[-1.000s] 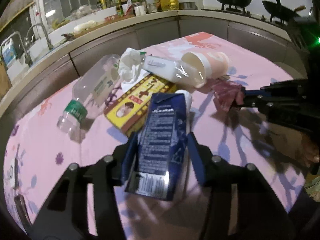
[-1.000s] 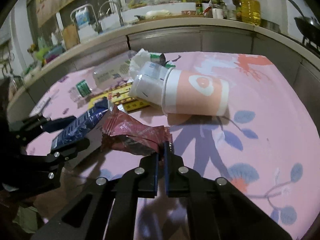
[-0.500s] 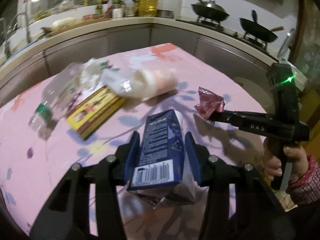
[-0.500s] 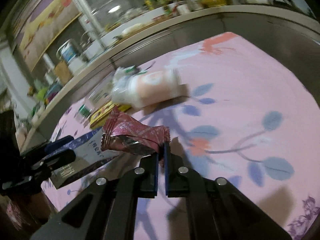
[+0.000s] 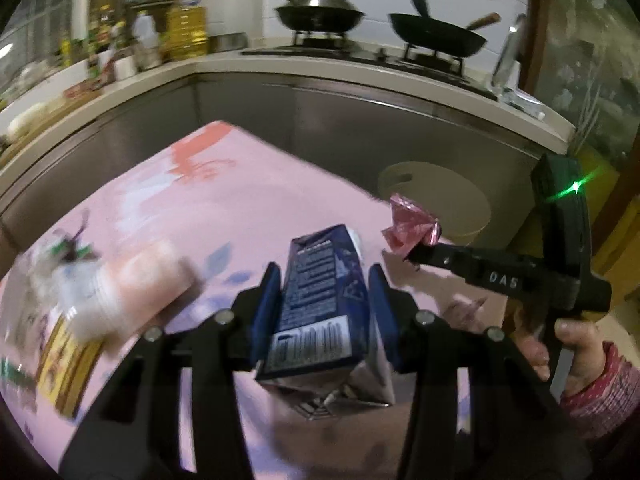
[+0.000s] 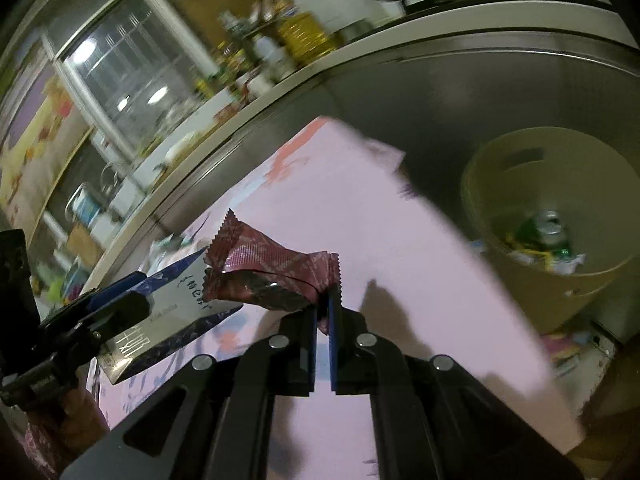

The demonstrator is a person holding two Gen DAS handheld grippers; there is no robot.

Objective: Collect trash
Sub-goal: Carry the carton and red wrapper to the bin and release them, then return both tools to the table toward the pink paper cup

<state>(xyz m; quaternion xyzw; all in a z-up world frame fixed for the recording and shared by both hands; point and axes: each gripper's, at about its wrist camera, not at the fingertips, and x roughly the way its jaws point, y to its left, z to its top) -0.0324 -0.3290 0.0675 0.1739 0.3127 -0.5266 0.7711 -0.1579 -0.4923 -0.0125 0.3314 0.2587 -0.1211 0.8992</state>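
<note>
Aloft above the pink table (image 5: 224, 200), left tongs (image 5: 326, 312) clamp a blue carton (image 5: 320, 304) while right tongs (image 6: 322, 312) pinch a red wrapper (image 6: 272, 268).

Bin (image 6: 520, 280) beyond table (image 6: 400, 240) edge

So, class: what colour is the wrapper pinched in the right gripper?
Dark red with a faint crisscross pattern; the wrapper in the right gripper shows best in the right wrist view.

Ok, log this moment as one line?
left gripper: shut on dark blue drink carton | right gripper: shut on red foil wrapper | beige round bin: beside table, holds trash | both items airborne
</note>
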